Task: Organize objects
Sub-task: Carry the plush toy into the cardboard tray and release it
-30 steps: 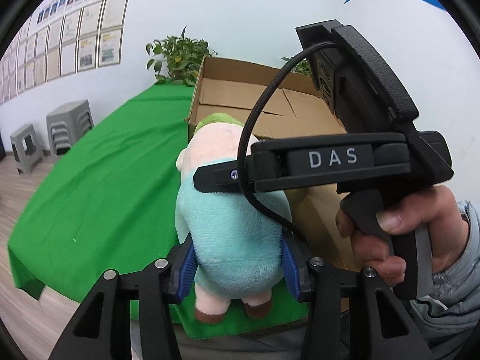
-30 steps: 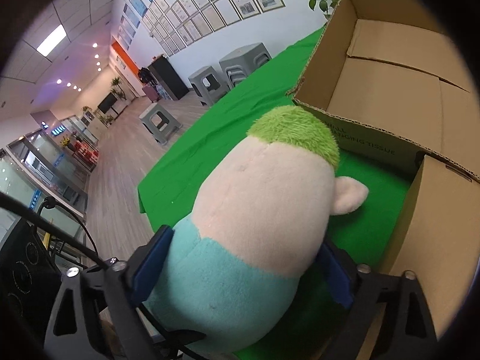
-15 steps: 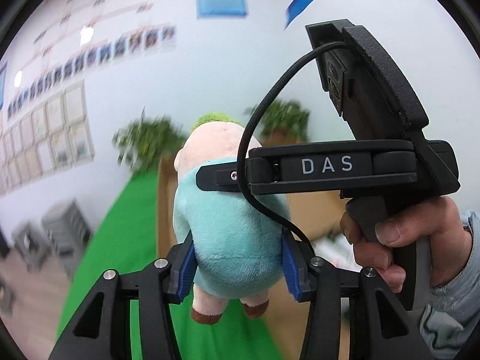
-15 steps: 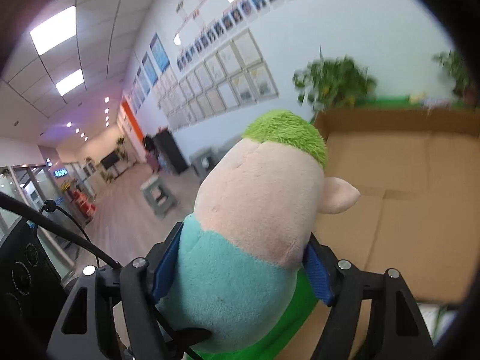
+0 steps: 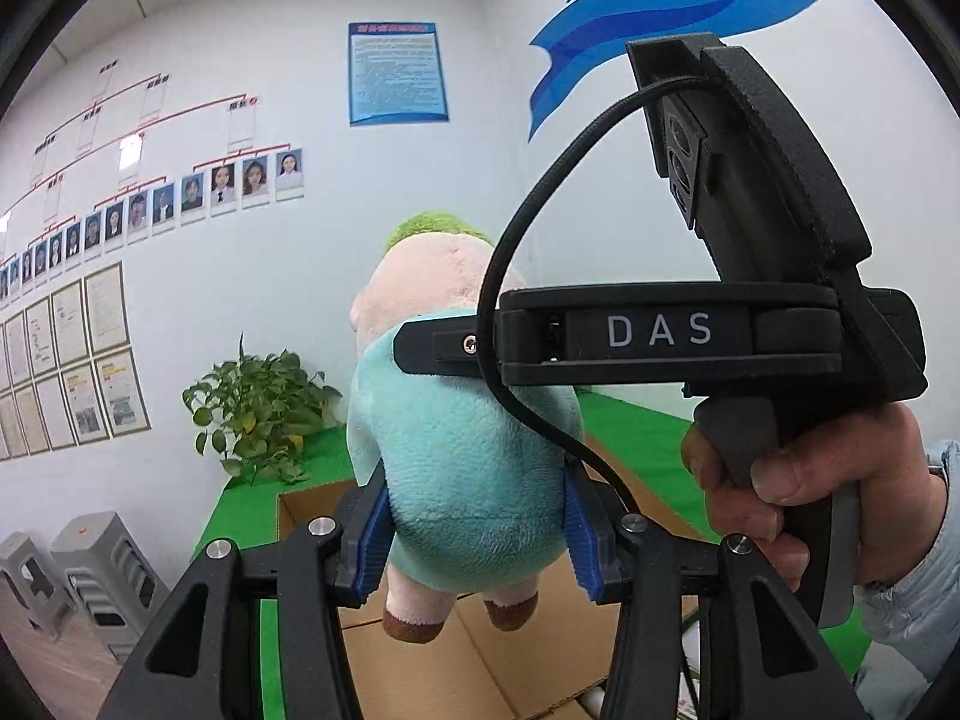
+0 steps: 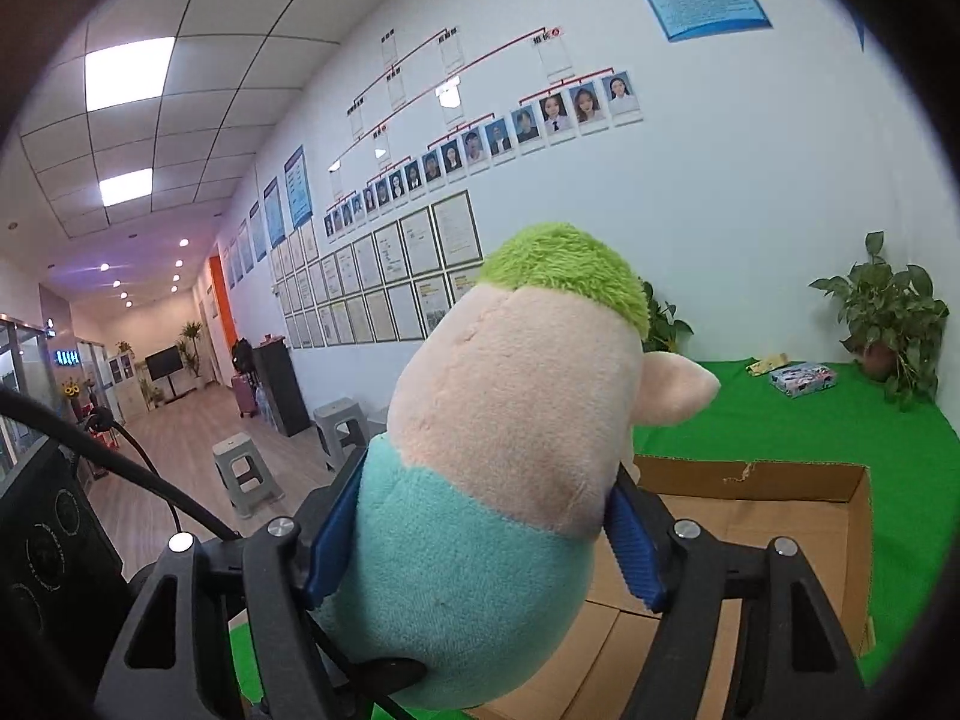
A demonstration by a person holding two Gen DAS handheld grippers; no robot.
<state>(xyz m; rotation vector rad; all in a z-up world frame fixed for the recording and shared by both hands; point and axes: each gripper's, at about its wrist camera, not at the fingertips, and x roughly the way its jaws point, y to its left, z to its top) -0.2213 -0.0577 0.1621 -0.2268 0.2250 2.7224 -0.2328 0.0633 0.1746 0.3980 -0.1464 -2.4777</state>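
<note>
Filling the lower middle of both wrist views, the open cardboard box (image 5: 432, 678) sits on the green cloth (image 6: 840, 432) directly below the load, and that is the relation the next move turns on: the box lies beneath and slightly beyond the toy, its mouth upward, so the way in looks to be a plain descent.

Next in size, the plush toy (image 5: 468, 456) hangs in the centre of the left wrist view, clear of the box, with its long axis running upright: green tuft toward the top of the frame, brown feet dangling over the cardboard floor at lower centre.

The left gripper (image 5: 474, 534) clamps the teal belly from either side, its blue pads (image 5: 373, 534) pressed into the fabric at a middling width. The right gripper (image 6: 480, 540), seen from its own camera at lower centre, holds the toy higher up, where the teal body meets the pink head, with pads sunk in on both sides. In the left wrist view that same tool crosses the right half of the frame, a hand (image 5: 804, 492) wrapped round its grip.

Neither gripper is clearly nearer the box; both stand above it. Lowering together seems the safest way to keep the toy from twisting.
</note>
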